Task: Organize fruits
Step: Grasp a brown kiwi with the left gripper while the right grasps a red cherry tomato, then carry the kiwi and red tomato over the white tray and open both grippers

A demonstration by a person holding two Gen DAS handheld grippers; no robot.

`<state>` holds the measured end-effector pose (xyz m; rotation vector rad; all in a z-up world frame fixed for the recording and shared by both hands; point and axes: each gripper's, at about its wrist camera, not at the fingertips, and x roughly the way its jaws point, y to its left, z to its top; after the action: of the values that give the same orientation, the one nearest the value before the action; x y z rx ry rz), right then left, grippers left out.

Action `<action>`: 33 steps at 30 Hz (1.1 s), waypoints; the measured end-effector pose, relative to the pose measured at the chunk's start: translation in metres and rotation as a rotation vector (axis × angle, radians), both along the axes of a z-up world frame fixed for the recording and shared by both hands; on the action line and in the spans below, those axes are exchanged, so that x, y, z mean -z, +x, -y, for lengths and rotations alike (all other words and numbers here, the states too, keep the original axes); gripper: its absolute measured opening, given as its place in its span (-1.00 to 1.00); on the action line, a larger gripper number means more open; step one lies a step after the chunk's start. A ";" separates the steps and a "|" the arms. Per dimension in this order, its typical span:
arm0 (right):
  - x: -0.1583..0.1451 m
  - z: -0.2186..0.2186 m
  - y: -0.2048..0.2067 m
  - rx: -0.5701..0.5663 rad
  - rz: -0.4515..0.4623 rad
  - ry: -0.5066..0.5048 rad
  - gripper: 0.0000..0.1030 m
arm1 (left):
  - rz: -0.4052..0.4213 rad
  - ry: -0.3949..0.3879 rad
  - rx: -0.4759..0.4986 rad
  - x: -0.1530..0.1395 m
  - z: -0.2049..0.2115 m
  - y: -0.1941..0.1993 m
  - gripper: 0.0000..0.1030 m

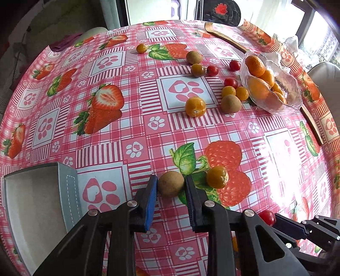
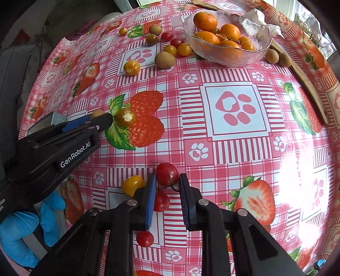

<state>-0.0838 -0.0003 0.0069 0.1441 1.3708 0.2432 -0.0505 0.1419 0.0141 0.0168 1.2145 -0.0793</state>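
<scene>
Glass bowl [image 2: 225, 54] holds oranges [image 2: 205, 20]; left claw [image 1: 171, 183] grips longan [image 1: 170, 183], right claw [image 2: 166, 180] seemingly clamps tomato [image 2: 167, 173].

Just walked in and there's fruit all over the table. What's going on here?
A person is sorting fruit with two tools. The left hand-held gripper is closed on a brown longan, beside a grey box. The right hand-held gripper is closed on a red cherry tomato. Oranges sit in a glass bowl.

Brown kiwi [image 1: 170, 183] upright on tablecloth; red tomato [image 2: 167, 173] nearby.
</scene>
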 end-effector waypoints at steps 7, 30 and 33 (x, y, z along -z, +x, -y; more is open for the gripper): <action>-0.003 0.013 -0.006 0.037 -0.003 0.030 -0.57 | 0.011 -0.019 -0.004 -0.013 -0.010 -0.021 -0.47; -0.035 -0.034 -0.016 -0.019 0.044 0.036 -0.57 | 0.077 -0.044 -0.111 -0.056 -0.085 -0.078 -0.47; -0.038 -0.054 -0.016 -0.050 0.051 0.041 -0.57 | 0.083 -0.037 -0.148 -0.058 -0.105 -0.087 -0.47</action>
<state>-0.0996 0.0533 0.0452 0.1376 1.3207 0.3149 -0.1377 0.2471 0.0719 -0.1009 1.1278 0.0286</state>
